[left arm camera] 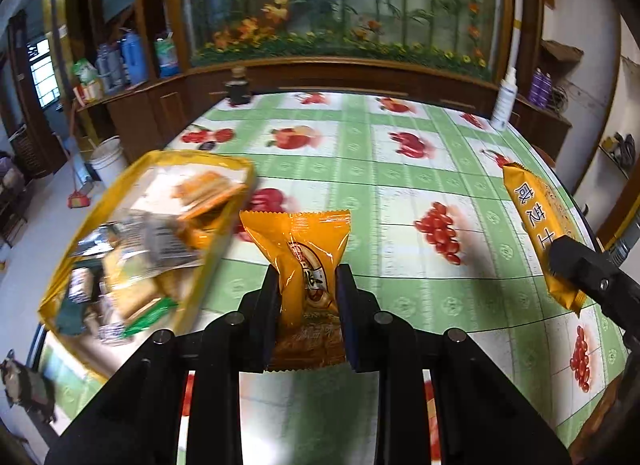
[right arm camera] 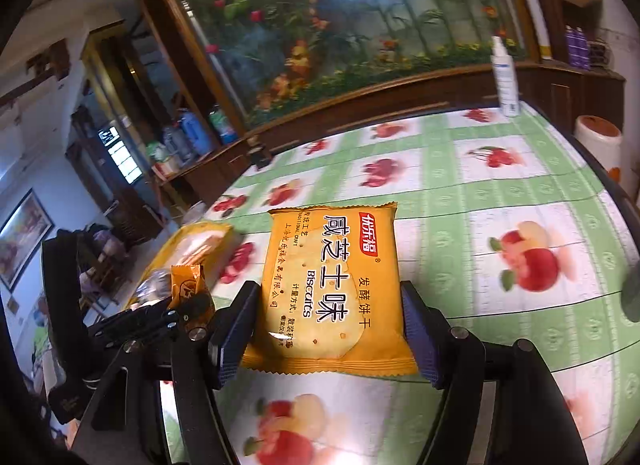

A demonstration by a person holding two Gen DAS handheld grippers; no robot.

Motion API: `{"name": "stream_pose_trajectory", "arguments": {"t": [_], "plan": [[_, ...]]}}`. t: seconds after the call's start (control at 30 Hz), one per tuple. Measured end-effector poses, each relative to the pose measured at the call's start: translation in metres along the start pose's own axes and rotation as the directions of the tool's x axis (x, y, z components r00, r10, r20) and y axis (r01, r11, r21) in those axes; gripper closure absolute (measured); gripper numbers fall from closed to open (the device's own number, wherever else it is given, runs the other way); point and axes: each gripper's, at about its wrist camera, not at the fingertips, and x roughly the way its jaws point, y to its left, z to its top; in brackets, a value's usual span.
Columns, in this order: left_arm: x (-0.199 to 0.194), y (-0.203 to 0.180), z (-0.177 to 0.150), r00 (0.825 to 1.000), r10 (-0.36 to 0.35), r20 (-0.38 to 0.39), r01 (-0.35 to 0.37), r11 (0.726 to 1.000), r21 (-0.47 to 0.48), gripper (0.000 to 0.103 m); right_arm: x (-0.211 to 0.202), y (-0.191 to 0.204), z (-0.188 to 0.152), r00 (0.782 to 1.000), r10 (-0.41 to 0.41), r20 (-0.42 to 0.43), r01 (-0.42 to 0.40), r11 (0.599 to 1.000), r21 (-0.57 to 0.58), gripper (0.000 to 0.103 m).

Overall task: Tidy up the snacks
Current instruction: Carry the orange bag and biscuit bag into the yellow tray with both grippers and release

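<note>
Both grippers (left arm camera: 307, 293) (right arm camera: 328, 329) around crinkly foil packets (left arm camera: 298, 249) (right arm camera: 332, 285)

Dark wooden cabinets (left arm camera: 132, 113), floral mural (left arm camera: 340, 1)

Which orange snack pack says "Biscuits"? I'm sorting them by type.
The flat biscuit packet between the right gripper's fingers; the small pack in the left gripper shows a round emblem instead.

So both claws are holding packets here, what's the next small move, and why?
Probably carry the left claw, shut on the small orange snack packet, left toward the big yellow-edged snack bag lying beside it. That bag already holds assorted snacks. The right claw grips the biscuit packet farther away, so it can follow.
</note>
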Motion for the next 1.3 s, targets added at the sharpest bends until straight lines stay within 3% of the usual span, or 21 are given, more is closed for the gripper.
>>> {"name": "stream_pose_trajectory", "arguments": {"t": [0.37, 0.6, 1.3], "plan": [[-0.023, 0.07, -0.011, 0.994, 0.106, 0.039, -0.102, 0.99, -0.094, 0.079, 0.018, 0.091, -0.017, 0.991, 0.126, -0.037, -0.129, 0.984, -0.123, 0.033], [-0.024, 0.107, -0.019, 0.99, 0.134, 0.037, -0.127, 0.981, -0.148, 0.079, 0.034, 0.125, -0.027, 0.983, 0.163, -0.08, -0.175, 0.969, -0.173, 0.033], [-0.001, 0.155, -0.025, 0.986, 0.168, -0.007, -0.165, 0.959, -0.229, 0.079, 0.088, 0.159, -0.029, 0.969, 0.191, -0.159, -0.221, 0.954, -0.201, 0.033]]}}
